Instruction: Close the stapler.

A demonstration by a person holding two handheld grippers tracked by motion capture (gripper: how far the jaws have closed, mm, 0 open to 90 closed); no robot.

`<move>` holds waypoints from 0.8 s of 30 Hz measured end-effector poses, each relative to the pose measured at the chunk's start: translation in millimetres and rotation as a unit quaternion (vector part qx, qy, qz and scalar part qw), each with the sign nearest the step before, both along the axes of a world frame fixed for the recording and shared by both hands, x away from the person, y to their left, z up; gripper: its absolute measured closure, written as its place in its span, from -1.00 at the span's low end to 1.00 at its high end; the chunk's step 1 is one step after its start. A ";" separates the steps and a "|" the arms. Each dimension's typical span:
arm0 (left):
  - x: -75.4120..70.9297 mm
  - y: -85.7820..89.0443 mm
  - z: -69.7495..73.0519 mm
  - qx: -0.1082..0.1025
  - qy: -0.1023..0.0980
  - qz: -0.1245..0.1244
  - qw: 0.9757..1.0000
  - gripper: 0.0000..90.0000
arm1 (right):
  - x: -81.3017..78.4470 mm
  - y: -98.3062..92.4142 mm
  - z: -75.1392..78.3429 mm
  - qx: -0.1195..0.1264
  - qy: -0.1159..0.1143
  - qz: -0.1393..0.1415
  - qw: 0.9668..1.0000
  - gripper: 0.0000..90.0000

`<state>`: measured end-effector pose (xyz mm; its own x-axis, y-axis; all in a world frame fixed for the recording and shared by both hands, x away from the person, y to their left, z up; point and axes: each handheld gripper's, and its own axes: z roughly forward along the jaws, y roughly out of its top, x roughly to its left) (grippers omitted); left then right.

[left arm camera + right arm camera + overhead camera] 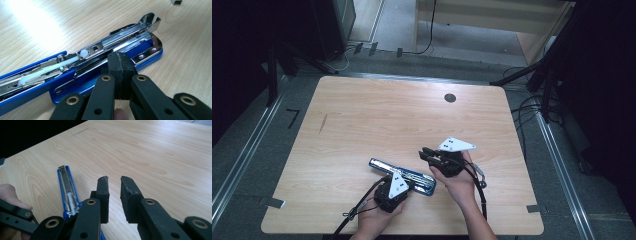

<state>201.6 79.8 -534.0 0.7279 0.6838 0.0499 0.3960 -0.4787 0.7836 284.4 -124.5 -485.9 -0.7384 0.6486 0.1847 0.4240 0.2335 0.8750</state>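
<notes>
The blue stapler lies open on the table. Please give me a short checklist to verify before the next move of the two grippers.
1. Stapler lies flat on the table, opened out: ok.
2. Staple channel is exposed and unobstructed from above: ok.
3. Left gripper is shut, its tips pressing at the stapler's blue base: ok; how firmly it pins it, cannot tell.
4. Right gripper has a gap between its pads, nothing in it: ok.
5. Right gripper is clear of the stapler, over bare wood: ok.
6. Staples loaded in the channel: cannot tell.
</notes>
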 end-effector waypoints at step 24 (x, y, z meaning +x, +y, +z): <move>-0.3 -0.5 -0.2 -0.001 -0.002 0.000 1.000 1.00 | -31.0 -91.9 -13.5 0.005 0.002 -0.104 0.995 0.68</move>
